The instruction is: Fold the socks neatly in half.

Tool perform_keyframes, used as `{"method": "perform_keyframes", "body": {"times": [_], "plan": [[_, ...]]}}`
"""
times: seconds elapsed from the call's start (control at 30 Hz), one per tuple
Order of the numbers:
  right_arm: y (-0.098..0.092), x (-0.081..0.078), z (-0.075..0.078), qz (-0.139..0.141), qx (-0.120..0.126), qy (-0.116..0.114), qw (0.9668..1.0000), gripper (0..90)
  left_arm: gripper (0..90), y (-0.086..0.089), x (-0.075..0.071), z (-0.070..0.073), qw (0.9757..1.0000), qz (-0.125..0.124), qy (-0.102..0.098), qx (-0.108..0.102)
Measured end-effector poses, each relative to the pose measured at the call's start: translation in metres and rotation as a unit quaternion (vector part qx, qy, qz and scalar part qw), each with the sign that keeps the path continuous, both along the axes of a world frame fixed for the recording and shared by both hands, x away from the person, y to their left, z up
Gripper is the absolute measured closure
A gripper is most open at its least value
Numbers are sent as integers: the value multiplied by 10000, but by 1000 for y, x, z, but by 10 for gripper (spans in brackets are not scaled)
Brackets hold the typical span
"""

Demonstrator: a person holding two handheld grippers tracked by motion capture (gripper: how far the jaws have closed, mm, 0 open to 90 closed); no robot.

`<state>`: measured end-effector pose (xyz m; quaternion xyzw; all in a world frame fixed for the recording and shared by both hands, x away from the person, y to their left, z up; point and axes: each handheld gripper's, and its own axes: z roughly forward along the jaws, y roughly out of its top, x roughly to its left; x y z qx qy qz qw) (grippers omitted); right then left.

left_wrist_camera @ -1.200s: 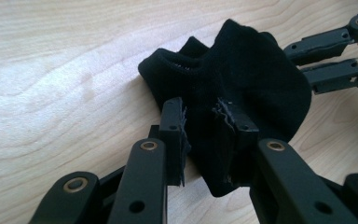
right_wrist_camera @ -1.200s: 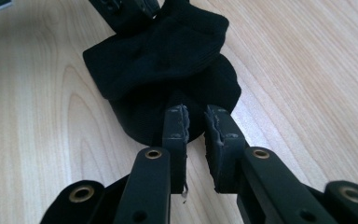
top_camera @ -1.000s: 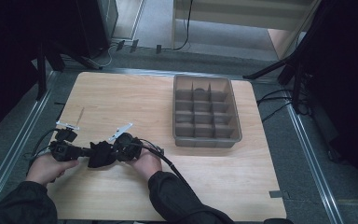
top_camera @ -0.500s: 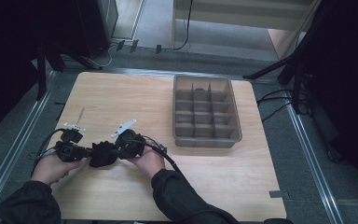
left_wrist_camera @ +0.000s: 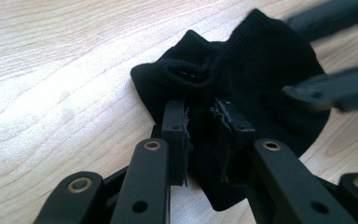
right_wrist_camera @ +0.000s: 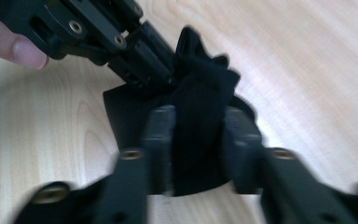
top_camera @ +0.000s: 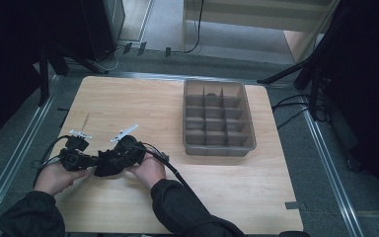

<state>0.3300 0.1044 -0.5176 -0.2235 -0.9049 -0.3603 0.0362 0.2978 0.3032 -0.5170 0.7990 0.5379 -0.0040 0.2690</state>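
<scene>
Both forearms are brought together at the near left; the left claw point(top_camera: 91, 160) and right claw point(top_camera: 109, 162), jaws just narrowed, are clamped on cloth.

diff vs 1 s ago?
Little moved: both hands stayed over the black sock at the table's near left. The left gripper and right gripper have just been closing, sock fabric between their pads. The divided tray stayed put.
</scene>
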Motion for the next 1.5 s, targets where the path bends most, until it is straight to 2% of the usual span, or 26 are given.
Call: {"method": "perform_keyframes", "body": {"times": [0.03, 0.1, 0.2, 0.3, 0.37, 0.5, 0.63, 0.73, 0.83, 1.0, 1.07, 1.17, 1.5], "plan": [[0, -1, 0, 35, -28, 1, 10000, 847, 756, 0, 0, 0, 10000, -4, 2, 15], [1, -4, 5, 111, -60, -147, 9998, 874, 766, 0, 0, -1, 10000, -5, 8, 23], [-2, -4, 14, 152, -59, -218, 9996, 879, 781, -1, 0, -2, 9999, -42, 54, 78], [-4, -5, 18, 188, -173, -348, 9991, 876, 786, -5, 0, -2, 9998, -100, 60, 186], [-7, -4, 16, 183, -228, -270, 9992, 855, 787, -6, 0, -2, 9997, -98, 63, 197], [-13, -1, 11, 56, -331, -337, 9989, 766, 782, -4, 0, -3, 9998, -62, 92, 135], [-19, 2, 4, -4, -243, -281, 9993, 784, 768, -5, 1, -3, 9999, -42, 89, 100], [-17, 0, -3, 31, -322, -313, 9990, 793, 752, -4, 1, -4, 9999, -24, 78, 104], [-17, -1, -7, 28, -227, -359, 9991, 797, 730, -3, 2, -4, 9999, -21, 86, 92], [-21, 1, -11, 26, -91, -293, 9995, 787, 713, 0, 3, -4, 9999, -13, 136, -89], [-21, 1, -11, 37, -94, -274, 9996, 776, 714, 2, 3, -1, 9996, 47, 84, -283], [-21, 1, -8, 79, -105, -358, 9993, 745, 700, 5, 3, 3, 9989, 89, -39, -449], [-29, -1, 8, 217, 134, -615, 9978, 661, 612, 11, -4, 15, 9979, 162, -370, -502]]}}
